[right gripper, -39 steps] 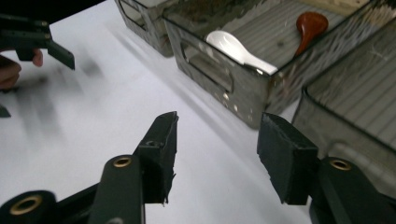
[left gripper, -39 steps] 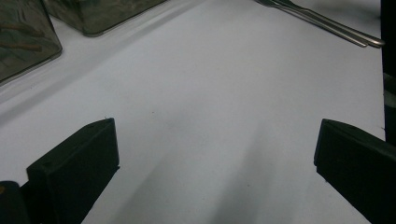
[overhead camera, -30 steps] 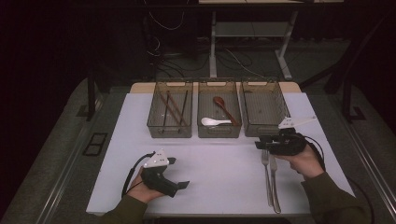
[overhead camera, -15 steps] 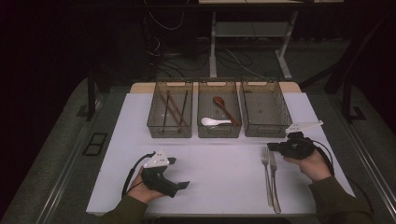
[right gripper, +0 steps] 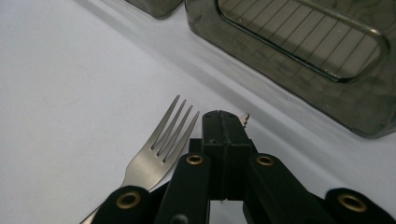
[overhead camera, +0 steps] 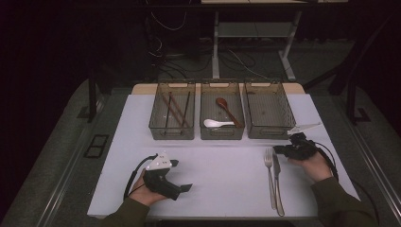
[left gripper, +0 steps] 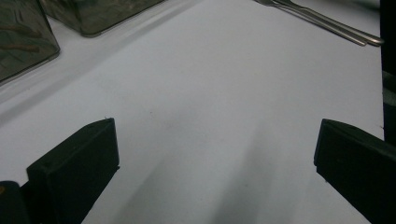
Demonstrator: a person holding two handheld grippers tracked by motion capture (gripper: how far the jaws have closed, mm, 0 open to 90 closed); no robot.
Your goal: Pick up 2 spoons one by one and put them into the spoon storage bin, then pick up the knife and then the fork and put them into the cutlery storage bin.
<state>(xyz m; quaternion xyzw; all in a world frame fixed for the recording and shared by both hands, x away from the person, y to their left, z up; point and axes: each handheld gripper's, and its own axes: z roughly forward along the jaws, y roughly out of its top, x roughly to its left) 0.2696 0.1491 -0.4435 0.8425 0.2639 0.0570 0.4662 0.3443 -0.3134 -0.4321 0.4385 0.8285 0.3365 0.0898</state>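
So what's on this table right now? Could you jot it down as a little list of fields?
Left bin: brown chopsticks
Middle bin: wooden spoon, white spoon
Right bin: nothing seen inside
On the mat: fork and knife, side by side
Left gripper: jaws wide open, resting on the mat
Right gripper: jaws shut at the knife tip beside the fork's tines; whether it grips the knife is unclear

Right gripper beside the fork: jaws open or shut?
Shut. In the right gripper view the right gripper has both pads pressed together beside the fork; whether they pinch anything, cannot tell.
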